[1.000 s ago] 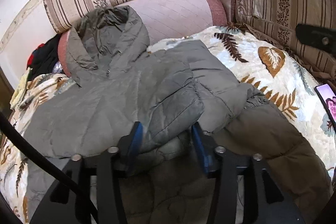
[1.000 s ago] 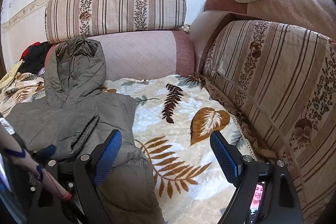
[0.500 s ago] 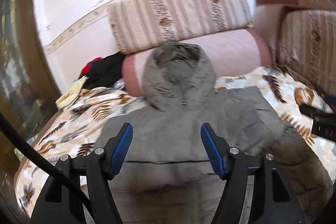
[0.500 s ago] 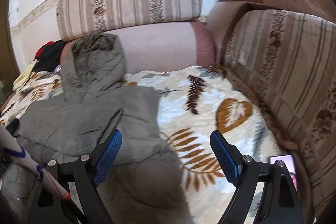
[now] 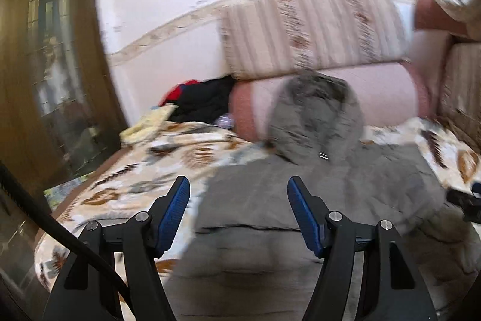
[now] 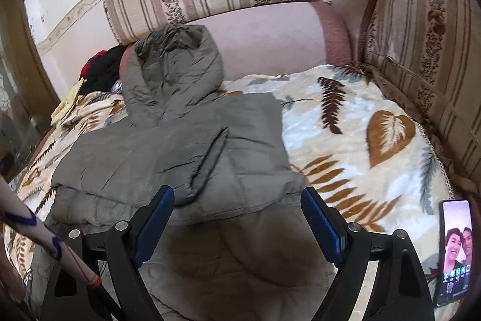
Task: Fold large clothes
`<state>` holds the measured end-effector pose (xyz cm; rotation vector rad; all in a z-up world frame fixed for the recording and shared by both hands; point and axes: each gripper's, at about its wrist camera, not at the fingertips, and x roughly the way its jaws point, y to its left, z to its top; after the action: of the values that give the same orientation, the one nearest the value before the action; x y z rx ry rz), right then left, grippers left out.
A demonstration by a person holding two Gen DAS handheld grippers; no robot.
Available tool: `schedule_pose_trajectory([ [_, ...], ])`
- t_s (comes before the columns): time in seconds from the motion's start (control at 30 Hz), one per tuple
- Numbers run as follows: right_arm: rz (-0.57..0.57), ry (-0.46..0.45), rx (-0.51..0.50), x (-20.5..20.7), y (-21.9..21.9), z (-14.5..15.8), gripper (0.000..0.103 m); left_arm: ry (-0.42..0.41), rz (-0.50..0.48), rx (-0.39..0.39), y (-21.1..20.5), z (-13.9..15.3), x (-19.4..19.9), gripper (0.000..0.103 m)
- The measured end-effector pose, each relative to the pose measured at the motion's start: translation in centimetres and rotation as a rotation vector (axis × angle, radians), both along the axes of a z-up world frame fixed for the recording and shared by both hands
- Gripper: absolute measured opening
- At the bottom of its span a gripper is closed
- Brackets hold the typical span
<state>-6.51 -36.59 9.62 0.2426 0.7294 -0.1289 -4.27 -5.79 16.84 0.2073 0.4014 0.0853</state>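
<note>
I found the grey hooded jacket (image 6: 180, 146) spread on the sofa's leaf-patterned blanket (image 6: 360, 122), hood (image 6: 174, 65) propped against the pink backrest (image 6: 270, 41), both sleeves folded across the chest. I judged it bulky but light, soft and padded, its shell likely slick; the hem nearest me looked the soundest place to take hold, pinching through both layers. A heap of dark clothes (image 6: 102, 68) lay beyond the jacket's hood, and a lit phone (image 6: 455, 248) lay on the blanket beside its hem. The left hand-held gripper (image 5: 237, 212) had just been opening and hung empty over the jacket. The right hand-held gripper (image 6: 237, 218) stood wide apart, gripping nothing. I saw no containers.
</note>
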Motion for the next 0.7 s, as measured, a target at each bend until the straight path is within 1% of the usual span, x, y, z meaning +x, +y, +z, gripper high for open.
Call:
schedule_pose_trajectory([
  [0.03, 0.007, 0.001, -0.008, 0.0, 0.3, 0.0, 0.090, -0.002, 0.023, -0.023, 1.2, 0.3, -0.1, 0.067],
  [0.1, 0.019, 0.006, -0.026, 0.1, 1.0, -0.2, 0.090, 0.005, 0.091, -0.115, 5.1, 1.0, 0.1, 0.067],
  [0.13, 0.024, 0.006, -0.032, 0.2, 1.3, -0.2, 0.090, 0.002, 0.120, -0.145, 6.5, 1.2, 0.0, 0.067],
  [0.23, 0.036, 0.008, -0.044, 0.4, 1.8, -0.3, 0.090, -0.038, 0.228, -0.220, 11.4, 2.2, -0.9, 0.068],
  [0.33, 0.043, 0.011, -0.055, 0.5, 2.4, -0.5, 0.090, -0.090, 0.310, -0.246, 14.8, 3.5, -2.1, 0.069],
  [0.47, 0.053, 0.002, -0.086, 0.3, 3.1, -0.4, 0.090, -0.177, 0.408, -0.244, 18.0, 5.5, -3.7, 0.071],
  [0.57, 0.062, -0.009, -0.104, -0.1, 3.5, -0.1, 0.090, -0.239, 0.455, -0.238, 19.3, 7.0, -5.2, 0.074],
  [0.7, 0.061, -0.023, -0.101, -0.8, 3.4, 0.3, 0.090, -0.279, 0.484, -0.240, 20.4, 8.6, -6.3, 0.075],
])
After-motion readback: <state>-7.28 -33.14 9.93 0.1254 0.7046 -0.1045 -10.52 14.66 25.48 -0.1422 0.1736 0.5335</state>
